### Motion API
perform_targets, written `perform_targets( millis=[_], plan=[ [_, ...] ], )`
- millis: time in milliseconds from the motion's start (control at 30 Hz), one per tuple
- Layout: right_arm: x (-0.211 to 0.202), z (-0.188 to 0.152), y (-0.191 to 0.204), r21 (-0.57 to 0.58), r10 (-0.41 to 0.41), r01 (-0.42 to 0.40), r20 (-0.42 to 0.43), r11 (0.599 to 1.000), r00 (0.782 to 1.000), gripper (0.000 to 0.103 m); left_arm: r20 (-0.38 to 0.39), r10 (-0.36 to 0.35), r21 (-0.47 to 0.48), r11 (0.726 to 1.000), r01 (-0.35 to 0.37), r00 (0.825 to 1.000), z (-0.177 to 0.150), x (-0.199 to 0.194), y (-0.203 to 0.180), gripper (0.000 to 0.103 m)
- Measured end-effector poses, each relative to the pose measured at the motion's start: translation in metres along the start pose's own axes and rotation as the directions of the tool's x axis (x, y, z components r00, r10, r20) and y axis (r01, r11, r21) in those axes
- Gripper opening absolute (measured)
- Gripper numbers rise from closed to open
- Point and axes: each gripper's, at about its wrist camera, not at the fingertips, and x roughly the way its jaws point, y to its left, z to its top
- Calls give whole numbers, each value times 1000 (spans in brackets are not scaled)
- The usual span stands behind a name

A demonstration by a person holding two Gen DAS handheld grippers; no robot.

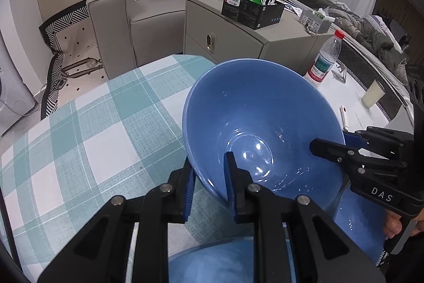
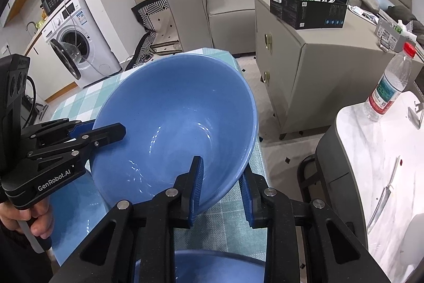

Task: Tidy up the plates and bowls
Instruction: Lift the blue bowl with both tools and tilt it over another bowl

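Both grippers pinch the blue bowl's (image 1: 259, 123) rim, left gripper (image 1: 209, 184) and right gripper (image 2: 222, 184) on opposite sides, holding it tilted above the checked tablecloth (image 1: 92, 129). Glossy rim, narrow grips: if either hand twists unevenly, I reckon it slips out.

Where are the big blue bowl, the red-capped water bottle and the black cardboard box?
Glossy blue ceramic bowl (image 1: 254, 123): left wrist view, inner wall.
Clear plastic water bottle with red cap (image 2: 388, 86): right wrist view, on its label.
Black cardboard box (image 2: 312, 11): right wrist view, front side.
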Motion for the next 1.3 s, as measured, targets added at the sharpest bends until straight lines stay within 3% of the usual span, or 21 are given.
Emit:
perform_targets(
  millis=[1300],
  plan=[
    [-90, -20, 25, -26, 33, -29, 159, 999, 987, 27, 136, 31, 1, 1000, -32, 990, -15, -81, -15, 19]
  ],
)
